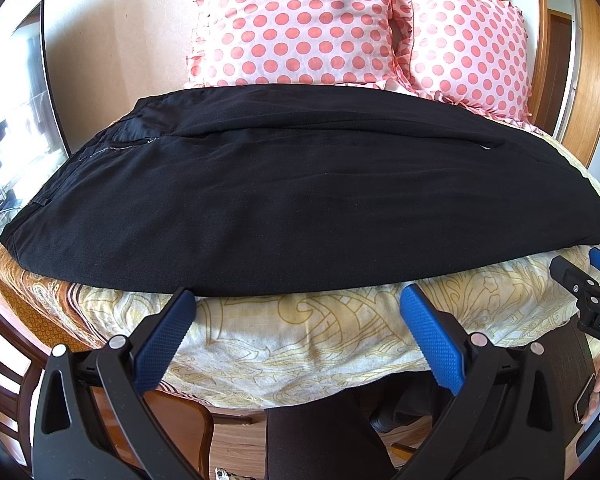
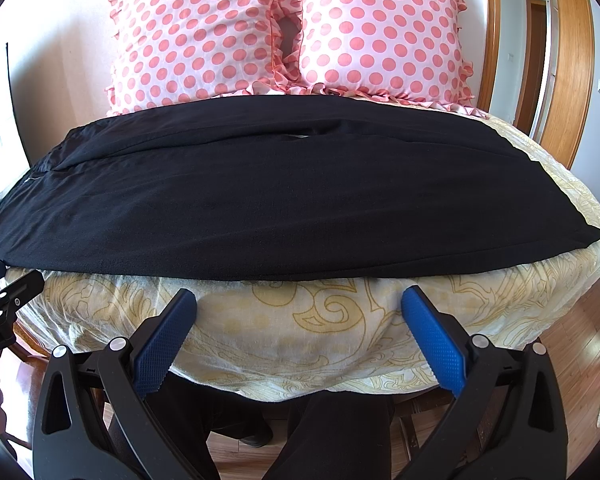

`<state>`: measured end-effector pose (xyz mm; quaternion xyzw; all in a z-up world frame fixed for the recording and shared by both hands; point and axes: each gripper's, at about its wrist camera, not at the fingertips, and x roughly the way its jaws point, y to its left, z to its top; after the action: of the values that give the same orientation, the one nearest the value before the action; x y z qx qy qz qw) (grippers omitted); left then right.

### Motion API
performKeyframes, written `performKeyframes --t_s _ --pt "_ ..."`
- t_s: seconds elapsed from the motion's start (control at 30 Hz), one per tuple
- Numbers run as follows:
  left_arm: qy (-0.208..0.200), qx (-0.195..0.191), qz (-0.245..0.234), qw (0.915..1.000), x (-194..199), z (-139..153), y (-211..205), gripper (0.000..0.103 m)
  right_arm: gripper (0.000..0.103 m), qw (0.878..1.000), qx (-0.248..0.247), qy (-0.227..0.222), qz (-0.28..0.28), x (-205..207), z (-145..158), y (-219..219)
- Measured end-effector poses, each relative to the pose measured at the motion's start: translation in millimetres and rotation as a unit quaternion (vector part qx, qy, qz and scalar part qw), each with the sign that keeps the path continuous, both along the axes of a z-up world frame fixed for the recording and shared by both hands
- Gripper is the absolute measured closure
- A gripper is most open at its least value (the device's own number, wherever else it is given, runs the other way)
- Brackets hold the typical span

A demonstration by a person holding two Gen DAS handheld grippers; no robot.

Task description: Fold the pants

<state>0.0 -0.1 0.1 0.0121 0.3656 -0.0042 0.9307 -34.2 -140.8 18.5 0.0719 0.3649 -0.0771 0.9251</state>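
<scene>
Black pants (image 1: 284, 192) (image 2: 284, 192) lie flat across the bed, one leg laid over the other, waistband and zipper (image 1: 116, 148) at the left, leg hems at the right (image 2: 572, 232). My left gripper (image 1: 298, 300) hovers open just short of the pants' near edge, nothing between its blue fingers (image 1: 168, 332). My right gripper (image 2: 300, 300) is likewise open and empty, just in front of the near edge further right. Each gripper shows at the rim of the other's view: the right gripper (image 1: 596, 292), the left gripper (image 2: 0, 292).
The bed carries a cream and yellow patterned cover (image 1: 300, 340) (image 2: 340, 320). Two pink polka-dot pillows (image 1: 300, 20) (image 2: 380, 28) lean at the back. A mirror (image 1: 16, 120) stands at left, a wooden door frame (image 2: 572, 60) at right. The person's dark-trousered legs (image 2: 332, 432) stand below.
</scene>
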Motion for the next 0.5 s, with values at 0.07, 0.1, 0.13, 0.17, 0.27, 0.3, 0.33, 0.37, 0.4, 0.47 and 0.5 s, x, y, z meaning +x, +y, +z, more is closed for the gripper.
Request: performKeyframes --t_s 0.07,0.1,0.13,0.17,0.27,0.3,0.33,0.37,0.4,0.47,0.5 --pt "0.0 0.0 0.0 1.0 0.0 0.0 0.0 0.002 0.001 1.0 0.0 0.0 0.0 0.0 0.1 0.0" --pt "0.0 0.0 0.0 1.0 0.0 0.0 0.0 0.002 0.001 1.0 0.0 0.0 0.0 0.1 0.3 0.1" --pt "0.0 0.0 0.0 1.0 0.0 0.0 0.0 0.002 0.001 1.0 0.0 0.0 0.0 0.1 0.4 0.1" --pt "0.0 0.0 0.0 1.0 0.0 0.0 0.0 0.002 0.001 1.0 0.0 0.0 0.0 0.2 0.5 0.2" --pt "0.0 0.0 0.0 1.0 0.0 0.0 0.0 0.002 0.001 1.0 0.0 0.0 0.0 0.3 0.9 0.3" --pt "0.0 0.0 0.0 1.0 -0.1 0.0 0.0 0.002 0.001 1.0 0.0 0.0 0.0 0.3 1.1 0.3" --pt "0.0 0.0 0.0 1.0 -0.1 0.0 0.0 0.002 0.001 1.0 0.0 0.0 0.0 0.4 1.2 0.3" --pt "-0.001 0.0 0.0 1.0 0.0 0.1 0.0 0.002 0.001 1.0 0.0 0.0 0.0 0.4 1.4 0.4" --pt "-0.001 0.0 0.0 1.0 -0.1 0.0 0.0 0.002 0.001 1.0 0.0 0.0 0.0 0.4 1.4 0.4" --pt "-0.001 0.0 0.0 1.0 0.0 0.0 0.0 0.002 0.001 1.0 0.0 0.0 0.0 0.3 1.3 0.4" --pt "-0.001 0.0 0.0 1.0 0.0 0.0 0.0 0.002 0.001 1.0 0.0 0.0 0.0 0.3 1.3 0.4"
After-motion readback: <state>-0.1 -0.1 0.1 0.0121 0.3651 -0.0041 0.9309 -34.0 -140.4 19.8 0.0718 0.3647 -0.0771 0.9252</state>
